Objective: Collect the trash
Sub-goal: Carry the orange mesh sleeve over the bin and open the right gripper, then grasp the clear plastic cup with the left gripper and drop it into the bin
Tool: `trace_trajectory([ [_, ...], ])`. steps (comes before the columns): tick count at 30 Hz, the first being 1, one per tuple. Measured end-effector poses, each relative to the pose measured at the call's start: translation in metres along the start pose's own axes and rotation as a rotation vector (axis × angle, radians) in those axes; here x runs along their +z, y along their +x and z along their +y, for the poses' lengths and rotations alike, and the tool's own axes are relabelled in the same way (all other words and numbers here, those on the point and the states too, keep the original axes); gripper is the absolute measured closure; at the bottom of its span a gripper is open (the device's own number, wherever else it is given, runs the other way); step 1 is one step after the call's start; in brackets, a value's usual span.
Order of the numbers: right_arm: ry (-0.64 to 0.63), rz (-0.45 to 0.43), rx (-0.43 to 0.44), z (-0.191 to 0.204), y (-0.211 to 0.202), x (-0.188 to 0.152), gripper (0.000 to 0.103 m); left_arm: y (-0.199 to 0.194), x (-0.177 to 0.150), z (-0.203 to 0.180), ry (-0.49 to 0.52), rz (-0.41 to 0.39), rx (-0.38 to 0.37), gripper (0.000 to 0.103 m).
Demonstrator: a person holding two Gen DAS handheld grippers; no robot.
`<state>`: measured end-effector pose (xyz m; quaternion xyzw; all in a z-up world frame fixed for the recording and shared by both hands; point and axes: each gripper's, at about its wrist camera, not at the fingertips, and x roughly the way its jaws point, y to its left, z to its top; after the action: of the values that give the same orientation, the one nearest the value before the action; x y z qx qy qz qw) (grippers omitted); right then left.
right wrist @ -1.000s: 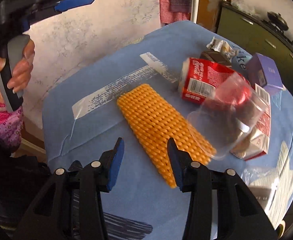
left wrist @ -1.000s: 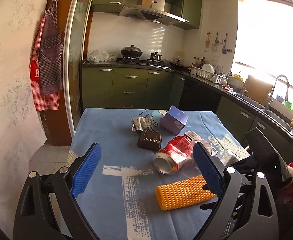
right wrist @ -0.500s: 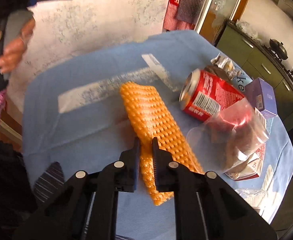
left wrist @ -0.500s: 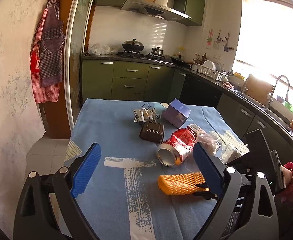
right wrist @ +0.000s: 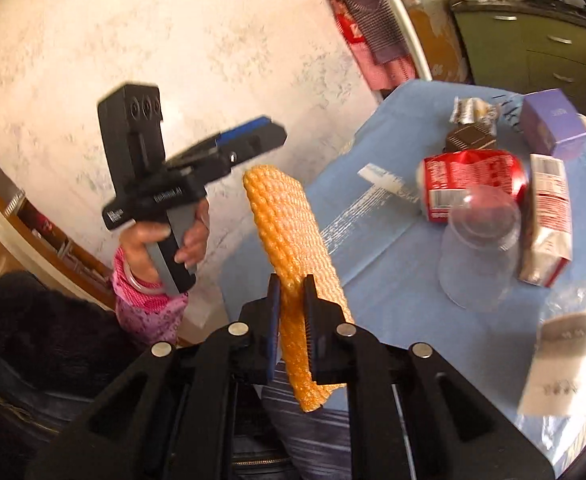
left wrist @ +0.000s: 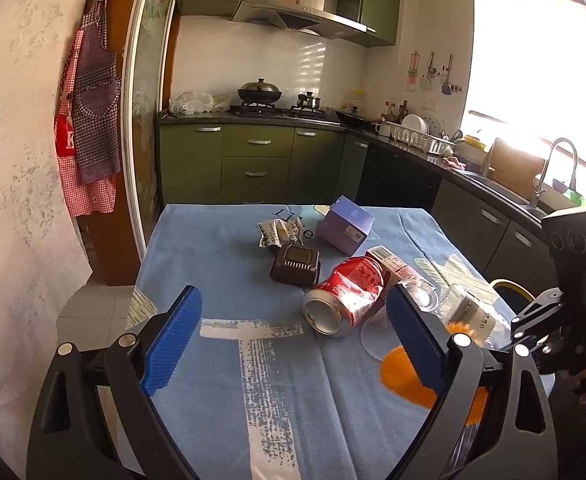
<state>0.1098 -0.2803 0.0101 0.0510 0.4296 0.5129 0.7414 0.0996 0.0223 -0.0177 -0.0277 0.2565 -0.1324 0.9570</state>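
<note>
My right gripper [right wrist: 292, 292] is shut on an orange foam net sleeve [right wrist: 289, 232] and holds it up off the table; the sleeve also shows in the left wrist view [left wrist: 403, 372], behind my right finger. My left gripper [left wrist: 293, 324] is open and empty above the near part of the blue tablecloth [left wrist: 221, 256]; it also shows in the right wrist view [right wrist: 249, 136]. A crushed red can [left wrist: 345, 294] [right wrist: 473, 176], a clear plastic cup [right wrist: 479, 256], a red carton [right wrist: 547, 216], a brown tray [left wrist: 295, 266], a purple box [left wrist: 347, 224] and a crumpled wrapper [left wrist: 279, 232] lie on the table.
A clear bag with a white packet [right wrist: 565, 356] lies at the table's right edge. Green kitchen cabinets [left wrist: 253, 160] and a counter with a sink [left wrist: 533, 200] stand behind and to the right. Aprons [left wrist: 89, 120] hang on the left wall.
My right gripper closed on the orange foam sleeve and lifted it off the table toward the near edge. My left gripper stayed open and rose slightly.
</note>
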Motion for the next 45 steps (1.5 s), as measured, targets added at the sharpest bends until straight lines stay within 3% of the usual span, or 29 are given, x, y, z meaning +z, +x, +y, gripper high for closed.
trace_trajectory([
  [4,0.04,-0.139,-0.165,-0.006,-0.063,-0.012,0.092,0.002,0.003,-0.014,0.039,-0.002,-0.017,0.011],
  [7,0.127,-0.251,-0.386,-0.025,-0.124,-0.036,0.092,0.007,0.005,-0.025,0.061,0.005,-0.047,0.011],
  [10,0.259,-0.306,-0.619,-0.056,-0.176,-0.069,0.092,0.016,0.005,-0.041,0.084,0.019,-0.084,0.011],
  [15,0.457,-0.259,-0.908,-0.115,-0.229,-0.128,0.092,0.038,0.004,-0.075,0.137,0.059,-0.146,0.011],
  [20,0.551,-0.15,-1.033,-0.185,-0.239,-0.16,0.09,0.054,0.007,-0.111,0.194,0.084,-0.187,0.011],
  [23,0.602,-0.097,-1.086,-0.221,-0.241,-0.178,0.086,0.062,0.007,-0.129,0.221,0.1,-0.204,0.011],
  [24,0.616,-0.084,-1.105,-0.231,-0.242,-0.182,0.08,0.065,0.006,-0.135,0.231,0.109,-0.208,0.011],
  [25,0.628,-0.081,-1.123,-0.238,-0.242,-0.185,0.074,0.069,0.005,-0.139,0.238,0.117,-0.213,0.011],
  [27,0.644,-0.092,-1.12,-0.241,-0.246,-0.194,0.073,0.074,0.002,-0.144,0.252,0.131,-0.22,0.011],
  [38,0.563,-0.204,-1.027,-0.178,-0.231,-0.196,0.067,0.099,-0.004,-0.147,0.298,0.174,-0.248,0.011],
  [45,0.507,-0.214,-0.982,-0.15,-0.218,-0.189,0.062,0.123,-0.004,-0.144,0.327,0.198,-0.217,0.011],
])
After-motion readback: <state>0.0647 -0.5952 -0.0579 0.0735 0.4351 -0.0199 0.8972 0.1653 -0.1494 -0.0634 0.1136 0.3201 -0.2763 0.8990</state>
